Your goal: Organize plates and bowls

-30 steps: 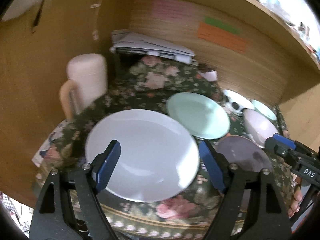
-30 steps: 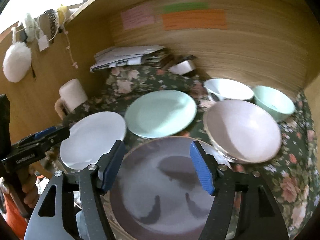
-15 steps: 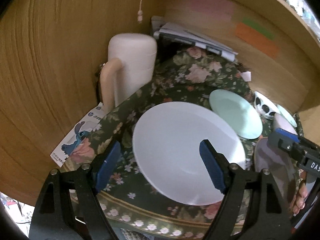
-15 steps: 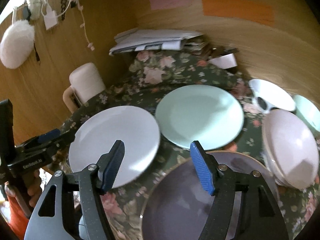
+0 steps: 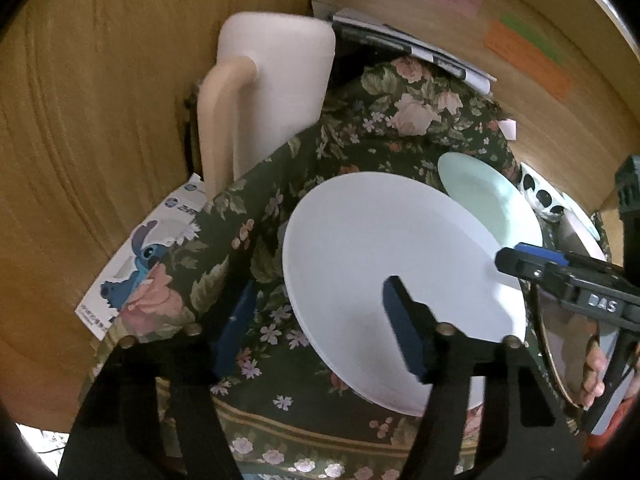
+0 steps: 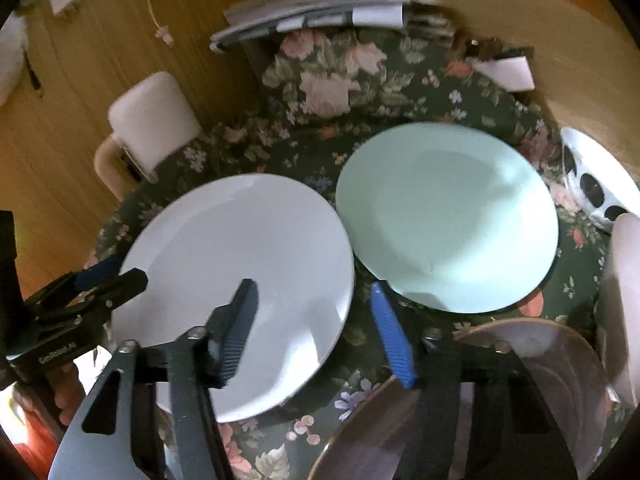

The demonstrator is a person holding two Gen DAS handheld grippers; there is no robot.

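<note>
A white plate [image 5: 400, 272] [image 6: 248, 260] lies on the floral cloth [image 5: 360, 120]. My left gripper [image 5: 318, 320] straddles the plate's left rim; one finger hangs over the plate, the other over the cloth. Its jaws are closing, and the pads do not press the plate. My right gripper [image 6: 316, 328] straddles the plate's right rim the same way, also closing. Each gripper shows in the other's view: the right gripper [image 5: 516, 260] and the left gripper [image 6: 108, 280]. A mint plate [image 6: 448, 216] touches the white one. A dark plate [image 6: 520, 360] lies nearer.
A white mug [image 5: 280, 80] stands at the left wall. A spotted bowl [image 6: 592, 184] and a pink bowl [image 6: 620, 280] sit at the right. Stacked papers [image 6: 320, 12] lie at the back, a cartoon leaflet [image 5: 140, 256] under the cloth. Wooden walls close in.
Both grippers moved left and down toward the white plate. The right one left the dark plate for the white plate's right rim. Both pairs of jaws have narrowed.
</note>
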